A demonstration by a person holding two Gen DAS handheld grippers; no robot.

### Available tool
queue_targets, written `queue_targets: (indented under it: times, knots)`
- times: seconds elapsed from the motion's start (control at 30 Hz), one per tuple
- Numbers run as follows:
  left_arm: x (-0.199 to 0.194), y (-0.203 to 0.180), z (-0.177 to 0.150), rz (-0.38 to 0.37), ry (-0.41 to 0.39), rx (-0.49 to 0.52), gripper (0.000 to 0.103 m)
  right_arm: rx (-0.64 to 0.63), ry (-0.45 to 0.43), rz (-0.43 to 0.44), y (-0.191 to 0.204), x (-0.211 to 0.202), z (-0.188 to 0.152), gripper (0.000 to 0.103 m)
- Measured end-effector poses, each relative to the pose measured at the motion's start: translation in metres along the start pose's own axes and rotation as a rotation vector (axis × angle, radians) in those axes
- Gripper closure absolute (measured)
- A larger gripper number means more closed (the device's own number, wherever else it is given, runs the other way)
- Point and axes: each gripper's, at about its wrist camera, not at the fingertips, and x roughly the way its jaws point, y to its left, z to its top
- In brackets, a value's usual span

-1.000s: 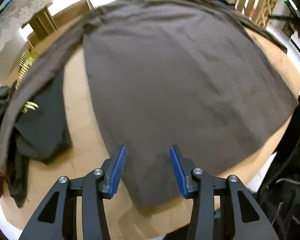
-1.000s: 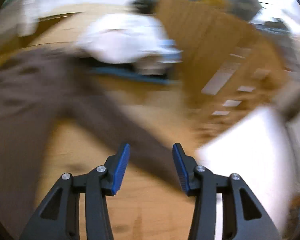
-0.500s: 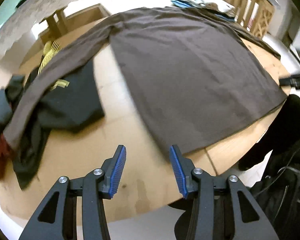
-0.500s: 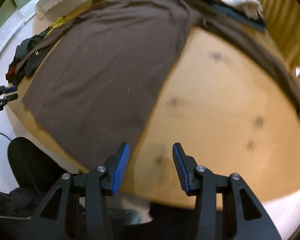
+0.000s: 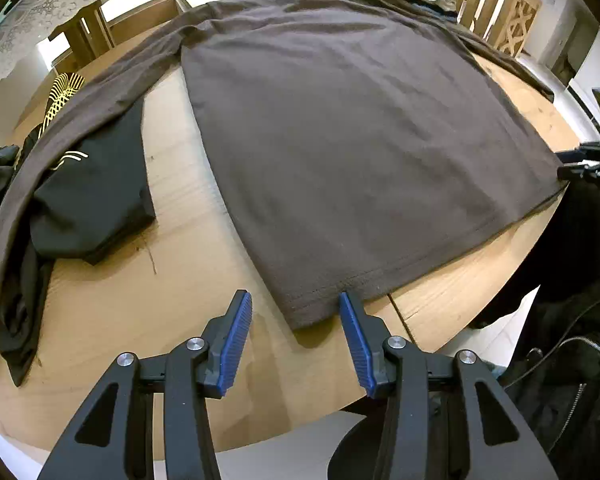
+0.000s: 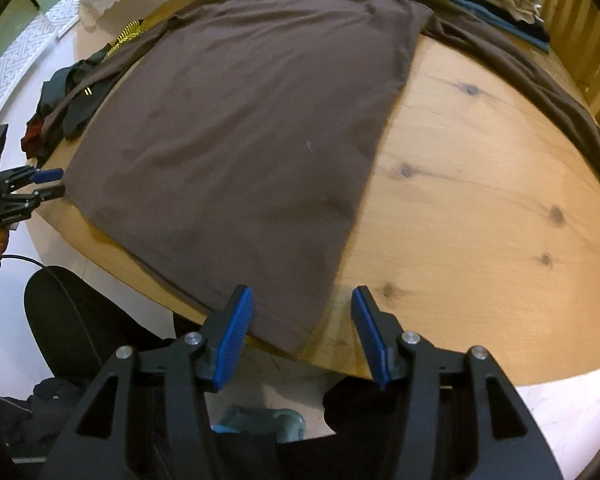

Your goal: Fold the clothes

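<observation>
At the wooden surface (image 5: 188, 280) edge, both grippers, left gripper (image 5: 296, 338) and right gripper (image 6: 302, 334), hover level with fingers spread over the flat brown shirt (image 5: 360, 128) hem corners.

shirt (image 5: 360, 132) on table (image 5: 188, 280), clothes pile (image 5: 80, 188) left

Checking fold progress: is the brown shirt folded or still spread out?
Spread: the brown shirt lies flat on the table, both sleeves stretched outward.

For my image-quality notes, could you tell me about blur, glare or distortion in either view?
Left wrist view: sharp, blown-out window glare at top, fisheye bends the table edge. Right wrist view: slight softness on the brown shirt, strong fisheye bulge, dark corners.
</observation>
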Motion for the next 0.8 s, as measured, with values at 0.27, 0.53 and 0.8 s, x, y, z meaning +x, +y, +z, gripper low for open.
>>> queue_targets:
  times: [0.27, 0.53, 0.8]
  knots:
    - [-0.008, -0.008, -0.006, 0.026, -0.019, 0.055, 0.059, -0.005, -0.062, 0.077, -0.011, -0.012, 0.017, 0.098]
    - [0.005, -0.014, 0.014, 0.128, -0.027, 0.095, 0.075, 0.032, -0.152, 0.000, -0.025, -0.039, 0.032, 0.098]
    - [-0.050, 0.003, 0.024, 0.267, -0.111, 0.117, 0.065, 0.046, -0.139, -0.080, -0.031, -0.045, 0.019, 0.098]
